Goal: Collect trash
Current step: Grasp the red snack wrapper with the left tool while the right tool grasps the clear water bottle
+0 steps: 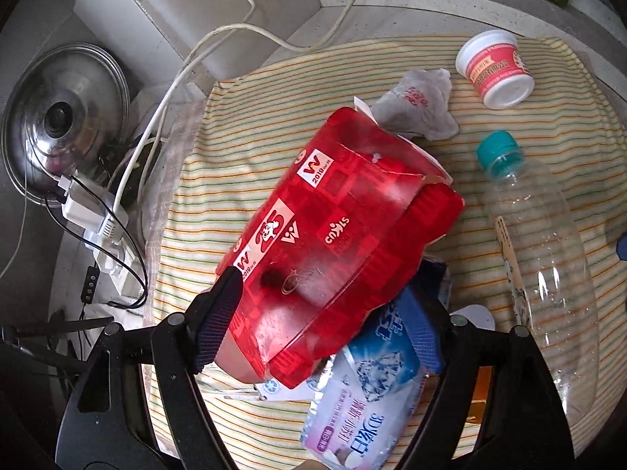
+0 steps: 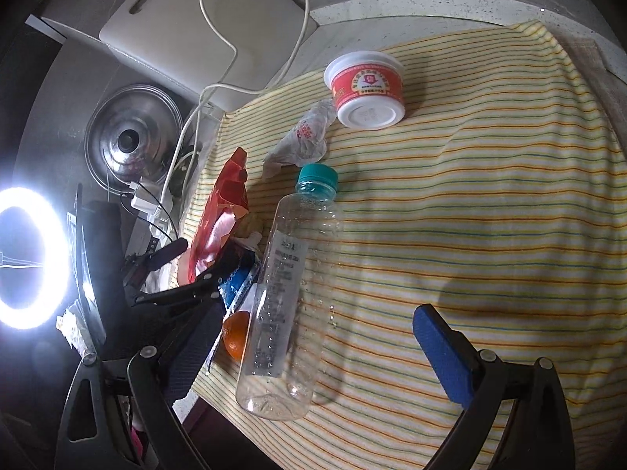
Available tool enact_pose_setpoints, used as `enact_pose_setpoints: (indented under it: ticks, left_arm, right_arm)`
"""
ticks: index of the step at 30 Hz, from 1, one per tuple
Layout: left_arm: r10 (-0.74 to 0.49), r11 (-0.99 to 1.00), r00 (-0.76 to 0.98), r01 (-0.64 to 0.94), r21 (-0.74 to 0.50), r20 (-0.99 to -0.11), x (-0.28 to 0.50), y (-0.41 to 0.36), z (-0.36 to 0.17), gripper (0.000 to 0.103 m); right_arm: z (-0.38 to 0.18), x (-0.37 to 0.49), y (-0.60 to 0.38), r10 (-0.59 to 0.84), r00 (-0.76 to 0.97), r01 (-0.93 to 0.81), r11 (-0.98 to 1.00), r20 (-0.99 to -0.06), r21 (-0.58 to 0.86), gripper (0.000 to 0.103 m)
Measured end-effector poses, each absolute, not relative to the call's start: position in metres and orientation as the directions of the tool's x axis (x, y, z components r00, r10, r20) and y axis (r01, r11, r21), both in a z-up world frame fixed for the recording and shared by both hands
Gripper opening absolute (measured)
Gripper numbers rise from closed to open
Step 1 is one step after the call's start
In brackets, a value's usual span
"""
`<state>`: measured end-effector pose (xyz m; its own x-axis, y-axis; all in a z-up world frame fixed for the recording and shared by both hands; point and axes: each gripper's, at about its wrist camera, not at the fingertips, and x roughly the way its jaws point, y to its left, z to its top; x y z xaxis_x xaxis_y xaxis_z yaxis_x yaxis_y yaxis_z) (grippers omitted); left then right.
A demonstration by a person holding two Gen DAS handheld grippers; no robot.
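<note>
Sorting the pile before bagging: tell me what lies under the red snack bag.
Under the red snack bag, a blue-and-white pouch sticks out at its lower edge, lying on the striped cloth. The left gripper closes on the bag. Whatever else sits beneath the bag's middle is covered.

The cloth (image 2: 490,203) is striped in yellow, orange and green. A red checked pattern is seen on the snack bag (image 1: 337,231). The clear bottle (image 2: 290,274) is capped in teal. The cup (image 2: 366,92) is coloured red and white. Blue pads are borne by the jaws.
</note>
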<state>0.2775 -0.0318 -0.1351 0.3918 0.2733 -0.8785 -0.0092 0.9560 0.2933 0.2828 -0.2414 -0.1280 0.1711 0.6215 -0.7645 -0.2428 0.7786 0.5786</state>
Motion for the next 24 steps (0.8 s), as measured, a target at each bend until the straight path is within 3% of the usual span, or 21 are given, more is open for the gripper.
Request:
enact_pose_setpoints:
  ticks: [4,14,17,21,24]
  left_arm:
    - [0.286,0.951,0.409,-0.014,0.307,-0.867,0.280,-0.024,-0.128,0.080]
    - [0.264,0.961,0.411,-0.038,0.273,-0.872,0.293,0.001,-0.118,0.056]
    - [0.247,0.965,0.404,-0.023,0.261,-0.881,0.297,-0.002,-0.123,0.041]
    - [0.247,0.965,0.425,-0.024,0.263,-0.871,0.299,-0.007,-0.124,0.027]
    - [0.243,0.966,0.444,-0.034,0.255,-0.862,0.297,-0.006,-0.118,0.020]
  right_arm:
    - [-0.132,0.286,-0.232,0.623,0.155,-0.247,0.776,-0.766,0.581,0.100]
    - [-0.145,0.293,-0.210,0.620,0.093,-0.249,0.772,-0.779,0.584,0.096]
    - [-0.150,0.296,-0.205,0.611,0.078,-0.244,0.777,-0.788,0.579,0.095]
    - [-0.153,0.298,-0.199,0.596,0.068,-0.257,0.785,-0.800,0.564,0.095]
    - [-0.153,0.299,-0.198,0.574,0.062,-0.264,0.798,-0.816,0.542,0.080]
